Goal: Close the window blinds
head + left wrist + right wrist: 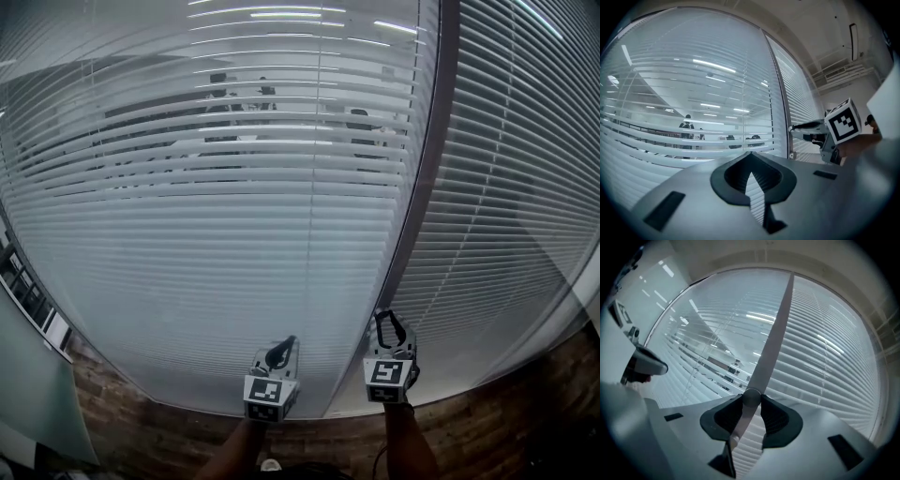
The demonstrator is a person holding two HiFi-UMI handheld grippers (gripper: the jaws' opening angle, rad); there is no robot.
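Right tongs (751,398) clamped on wand (760,372), left tongs (750,155) closed, blinds (234,234) partly open

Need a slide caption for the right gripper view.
Right gripper clamped on a slim rod at the frame post between two slatted blinds.

Dark vertical mullion (429,169) dividing the glazing; below it, brown wood-plank floor (487,436); left of it, ceiling strip lights (281,13) and dim office interior (225,131) beyond.

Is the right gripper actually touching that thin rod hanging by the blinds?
Touching. The right gripper view shows the right gripper with both jaw tips pressed against the blind wand, one on either side, with no gap.
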